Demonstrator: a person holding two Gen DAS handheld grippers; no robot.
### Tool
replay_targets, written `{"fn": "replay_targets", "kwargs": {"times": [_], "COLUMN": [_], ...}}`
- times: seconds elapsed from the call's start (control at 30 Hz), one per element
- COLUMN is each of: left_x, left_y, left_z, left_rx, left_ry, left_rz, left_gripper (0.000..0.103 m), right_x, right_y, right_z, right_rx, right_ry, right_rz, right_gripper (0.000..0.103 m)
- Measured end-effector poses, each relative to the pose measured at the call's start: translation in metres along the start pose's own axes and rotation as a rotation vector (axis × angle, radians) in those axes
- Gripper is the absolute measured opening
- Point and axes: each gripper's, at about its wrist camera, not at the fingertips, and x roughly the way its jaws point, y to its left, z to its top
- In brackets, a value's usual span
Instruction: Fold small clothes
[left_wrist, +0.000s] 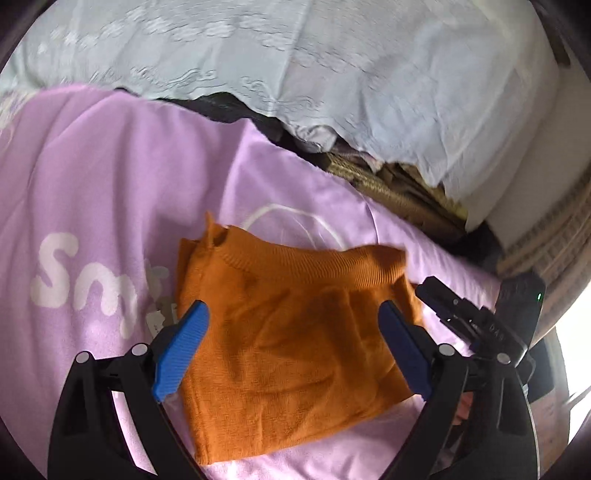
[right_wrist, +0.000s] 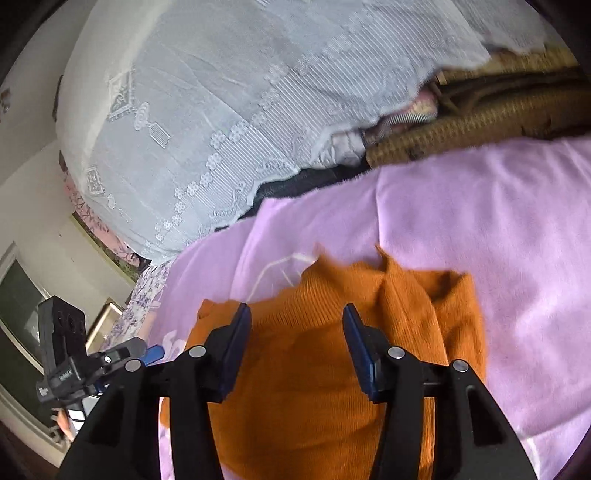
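Covering most of the near scene is one lilac blanket (left_wrist: 110, 177) with white lettering, and behind it, far off, hangs one pale lace-patterned cloth (left_wrist: 369, 74) draped over a bulky heap, with one strip of woven brown matting (right_wrist: 480, 122) showing under its lower edge. On the blanket lies the single garment in play, one orange knit sweater (left_wrist: 295, 339), folded into a rough rectangle near the middle of the blanket, partly over a white outline printed there. In the left wrist view its ribbed band (left_wrist: 314, 266) runs across the far edge from left to right, so the fold's long axis runs near to far, with the ribbed end pointing away from the person; a small point of fabric sticks up at the far left corner. Two grippers are in view. The left gripper (left_wrist: 291, 317) hangs over the sweater with its blue fingers (left_wrist: 181, 347) spread wide, one toward each side edge of the fold, and nothing clamped between them. The right gripper (right_wrist: 295, 321) is over the same sweater from the right side, its blue pads about half apart, gripping nothing. One small paper tag (left_wrist: 159, 317) peeks out at the sweater's left edge.
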Motion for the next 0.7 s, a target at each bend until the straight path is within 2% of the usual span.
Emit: {"fn": "replay_targets", "kwargs": {"times": [0.07, 0.13, 0.2, 0.23, 0.27, 0.3, 0.33, 0.37, 0.43, 0.47, 0.53, 0.6, 0.63, 0.7], "left_x": [0.012, 0.030, 0.052, 0.062, 0.069, 0.070, 0.067, 0.062, 0.051, 0.042, 0.032, 0.031, 0.036, 0.059], "left_y": [-0.003, 0.000, 0.014, 0.026, 0.037, 0.044, 0.049, 0.050, 0.048, 0.043, 0.033, 0.018, 0.010, 0.004], "left_z": [-0.002, -0.007, -0.009, -0.011, -0.013, -0.014, -0.013, -0.012, -0.010, -0.008, -0.002, 0.001, 0.002, 0.002], "left_rx": [0.011, 0.012, -0.014, -0.045, -0.076, -0.102, -0.129, -0.144, -0.156, -0.152, -0.133, -0.093, -0.062, 0.002], "left_ry": [0.012, 0.032, 0.073, 0.104, 0.124, 0.123, 0.114, 0.106, 0.061, 0.020, -0.031, -0.064, -0.068, -0.029], "left_rz": [0.060, 0.150, 0.281, 0.371, 0.421, 0.394, 0.365, 0.370, 0.385, 0.383, 0.344, 0.322, 0.337, 0.421], "left_gripper": [0.092, 0.092, 0.092, 0.093, 0.095, 0.098, 0.098, 0.098, 0.097, 0.097, 0.097, 0.097, 0.098, 0.098], "right_x": [0.005, 0.011, 0.020, 0.023, 0.026, 0.028, 0.027, 0.024, 0.014, 0.010, 0.008, 0.015, 0.023, 0.042], "right_y": [-0.006, -0.011, -0.021, -0.031, -0.040, -0.051, -0.061, -0.071, -0.076, -0.071, -0.051, -0.031, -0.021, -0.017], "right_z": [-0.003, -0.004, -0.005, -0.006, -0.007, -0.007, -0.006, -0.005, -0.003, -0.001, 0.005, 0.011, 0.013, 0.014], "right_rx": [0.043, 0.066, 0.081, 0.104, 0.128, 0.159, 0.199, 0.253, 0.301, 0.287, 0.222, 0.159, 0.118, 0.085], "right_ry": [0.025, 0.055, 0.084, 0.088, 0.090, 0.092, 0.091, 0.084, 0.037, 0.014, -0.023, -0.018, -0.003, 0.039], "right_rz": [0.009, 0.022, -0.049, -0.092, -0.095, -0.094, -0.109, -0.115, -0.103, -0.100, -0.057, -0.007, -0.001, -0.020], "right_gripper": [0.053, 0.053, 0.053, 0.049, 0.038, 0.028, 0.005, 0.000, 0.001, 0.006, 0.006, 0.006, 0.007, 0.015]}}
